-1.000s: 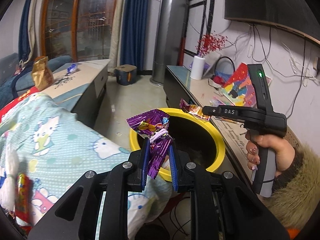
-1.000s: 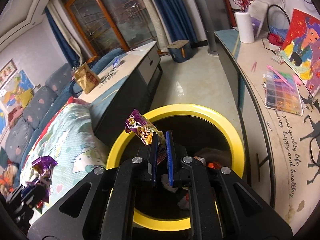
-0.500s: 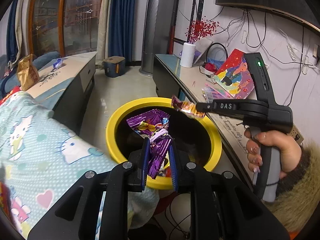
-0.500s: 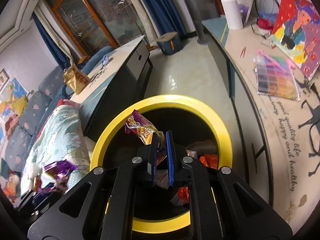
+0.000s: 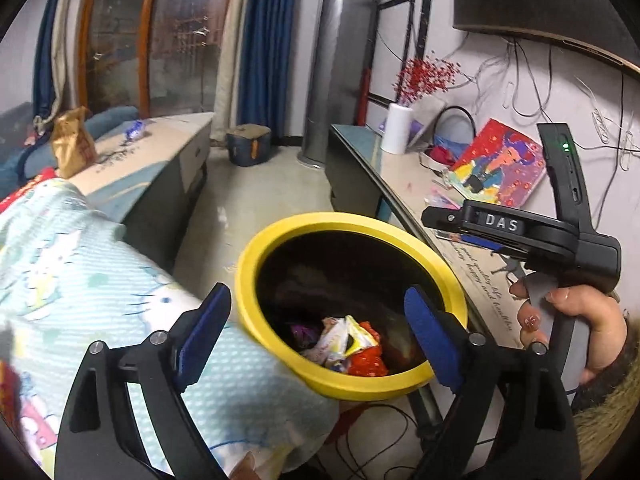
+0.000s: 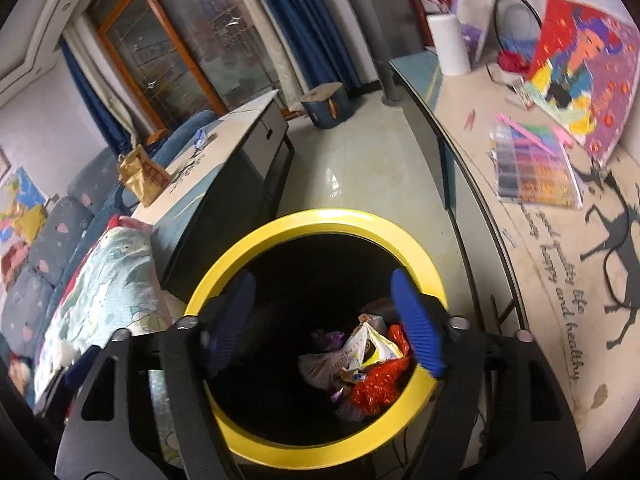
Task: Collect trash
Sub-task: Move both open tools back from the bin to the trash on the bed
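Note:
A black bin with a yellow rim [image 5: 280,236] [image 6: 320,218] stands between the bed and the side counter. Several crumpled wrappers [image 5: 344,344] [image 6: 360,364], white, red and purple, lie at its bottom. My left gripper [image 5: 316,332] is open and empty, its blue pads spread over the bin's mouth. My right gripper [image 6: 324,316] is open and empty too, right above the bin. The right gripper's body also shows in the left wrist view [image 5: 520,232], held by a hand over the bin's right side.
A bed with a light blue cartoon quilt [image 5: 80,280] [image 6: 112,280] lies left of the bin. A long counter [image 5: 420,184] [image 6: 520,200] with a painting, vase and papers runs on the right. A low table [image 5: 132,168] with a gold bag stands behind.
Both grippers have opened and dropped their wrappers: the purple one from the left and the yellow-purple one from the right now lie in the bin. Both grippers have moved closer over the bin.

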### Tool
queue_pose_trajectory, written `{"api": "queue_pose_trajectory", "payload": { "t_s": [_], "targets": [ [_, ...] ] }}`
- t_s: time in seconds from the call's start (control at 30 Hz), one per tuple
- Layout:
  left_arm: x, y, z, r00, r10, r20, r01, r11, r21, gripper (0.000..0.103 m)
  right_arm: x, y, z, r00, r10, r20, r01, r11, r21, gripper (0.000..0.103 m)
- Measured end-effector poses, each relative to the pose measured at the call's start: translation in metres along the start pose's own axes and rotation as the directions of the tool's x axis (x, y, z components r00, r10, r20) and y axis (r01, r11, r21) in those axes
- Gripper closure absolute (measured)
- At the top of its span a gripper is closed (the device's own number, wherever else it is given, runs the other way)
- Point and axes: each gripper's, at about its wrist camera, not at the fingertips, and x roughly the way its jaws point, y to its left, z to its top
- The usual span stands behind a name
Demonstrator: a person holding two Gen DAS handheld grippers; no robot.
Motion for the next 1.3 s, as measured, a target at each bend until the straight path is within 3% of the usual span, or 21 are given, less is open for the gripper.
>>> {"api": "queue_pose_trajectory", "payload": {
  "t_s": [0.17,0.47,1.3],
  "targets": [
    [-0.025,0.015,0.002,0.998,0.056,0.034,-0.054,0.998,-0.034,0.008,-0.013,0.030,-0.001,0.999,0.041,0.034,-0.038,0.995,-0.095,0.023],
    [-0.068,0.050,-0.002,0.983,0.167,0.073,-0.158,0.981,-0.114,0.007,-0.028,0.072,-0.005,0.991,0.124,0.046,-0.113,0.975,-0.190,0.018],
    [-0.152,0.119,-0.025,0.909,0.398,0.124,-0.358,0.897,-0.257,0.007,-0.054,0.154,-0.037,0.960,0.280,0.006,-0.256,0.886,-0.386,0.018]
  ]
}}
